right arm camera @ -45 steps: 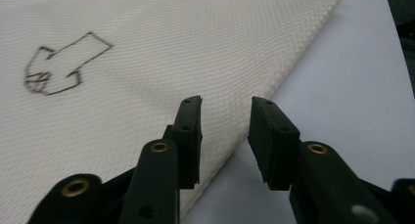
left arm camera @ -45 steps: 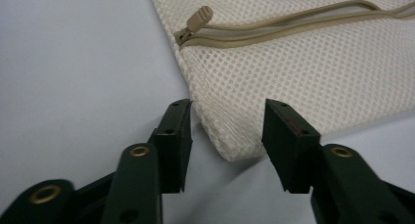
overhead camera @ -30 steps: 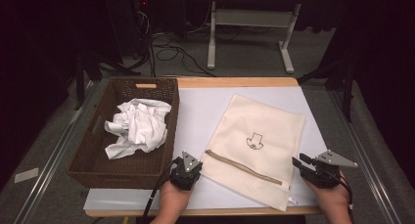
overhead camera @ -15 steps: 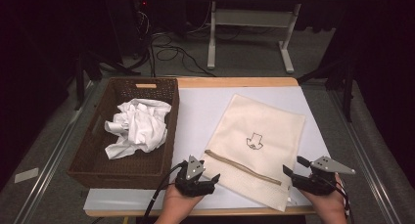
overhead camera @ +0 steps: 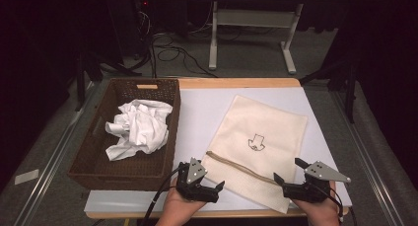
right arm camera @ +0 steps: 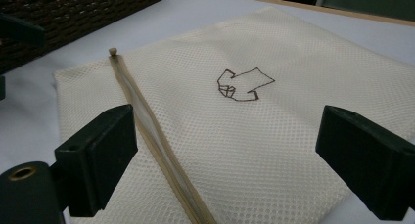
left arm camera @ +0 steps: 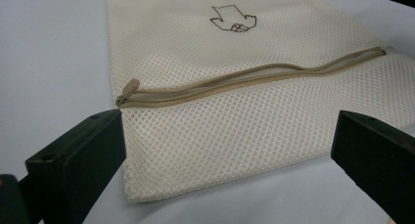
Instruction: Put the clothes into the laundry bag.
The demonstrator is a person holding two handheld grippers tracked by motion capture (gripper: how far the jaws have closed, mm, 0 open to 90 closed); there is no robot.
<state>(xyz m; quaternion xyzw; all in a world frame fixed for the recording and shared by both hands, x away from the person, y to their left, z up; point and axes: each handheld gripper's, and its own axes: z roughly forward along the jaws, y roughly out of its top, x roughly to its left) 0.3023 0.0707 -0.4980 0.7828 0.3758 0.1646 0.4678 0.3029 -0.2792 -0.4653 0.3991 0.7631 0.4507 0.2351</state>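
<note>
on white table: cream mesh bag (overhead camera: 261, 147), tan zipper (overhead camera: 241, 168); left gripper (overhead camera: 211, 188), right gripper (overhead camera: 288, 175) just opened, empty.

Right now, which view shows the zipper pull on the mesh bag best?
The left gripper view: the zipper pull sits close and sharp at the zipper's end on the mesh bag. The right gripper view shows it small and far; the high view barely resolves it.
</note>
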